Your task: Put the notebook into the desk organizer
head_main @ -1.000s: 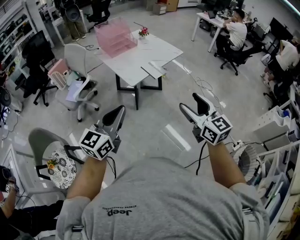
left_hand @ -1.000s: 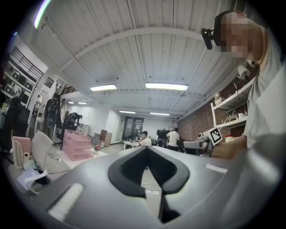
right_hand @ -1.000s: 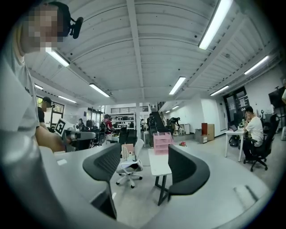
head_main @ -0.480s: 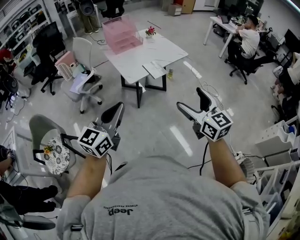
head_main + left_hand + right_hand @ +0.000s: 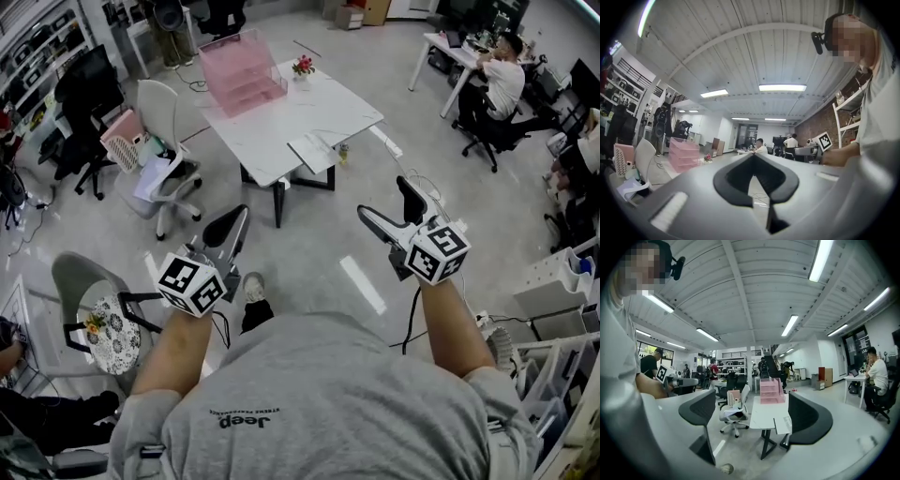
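Observation:
The pink desk organizer [image 5: 242, 73] stands at the far end of a white table [image 5: 281, 112], several steps ahead of me. A light notebook [image 5: 314, 150] lies at the table's near corner. The right gripper view also shows the organizer [image 5: 770, 390] and the notebook [image 5: 783, 424]. My left gripper [image 5: 228, 225] is held level over the floor, shut and holding nothing, its tips touching [image 5: 753, 157]. My right gripper [image 5: 388, 204] is open; its jaws have just been opening, with nothing between them [image 5: 752, 398].
A white office chair [image 5: 164, 159] with a pink basket [image 5: 122, 141] stands left of the table. A grey chair with a patterned cushion [image 5: 103, 319] is near my left. People sit at desks at the back right [image 5: 502, 80]. Shelving [image 5: 562, 309] lines the right side. Cables [image 5: 412, 178] lie on the floor.
The table and organizer have come a little nearer as both grippers moved forward. My right gripper's jaws stand wider apart than before. A shoe now shows below, between my arms.

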